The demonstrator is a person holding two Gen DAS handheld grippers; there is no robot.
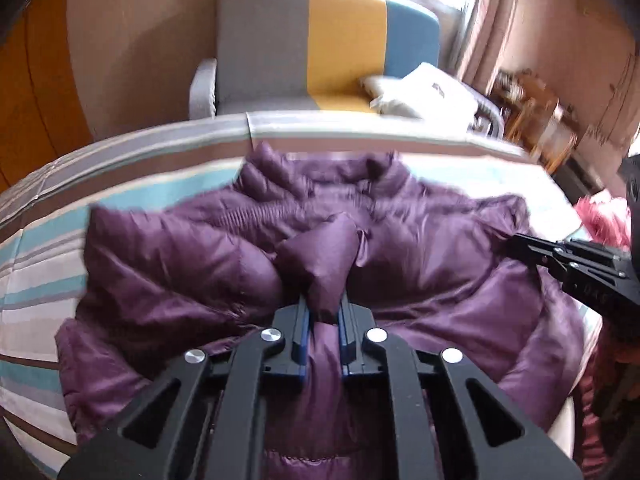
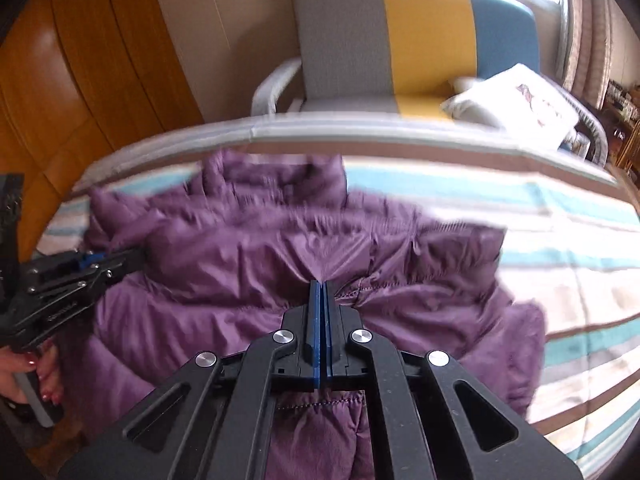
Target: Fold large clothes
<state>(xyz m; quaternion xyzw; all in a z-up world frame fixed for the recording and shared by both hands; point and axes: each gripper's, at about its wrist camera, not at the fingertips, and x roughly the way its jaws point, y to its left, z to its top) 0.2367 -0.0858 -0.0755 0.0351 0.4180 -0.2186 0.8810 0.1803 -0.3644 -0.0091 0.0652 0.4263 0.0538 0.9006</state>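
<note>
The puffy purple quilted jacket (image 1: 224,256) lies on the striped bed cover (image 2: 560,248), collar toward the far armchair (image 1: 320,44), both the left gripper (image 1: 323,312) and right gripper (image 2: 321,286) pinching its fabric, while only the right view shows a hand (image 2: 36,376).

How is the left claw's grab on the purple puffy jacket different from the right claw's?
The left claw holds a fat puffy wad of the purple jacket, its blue pads kept apart. The right claw pinches only a thin fold, pads nearly touching. Both are shut on the same jacket on the striped bed.
</note>
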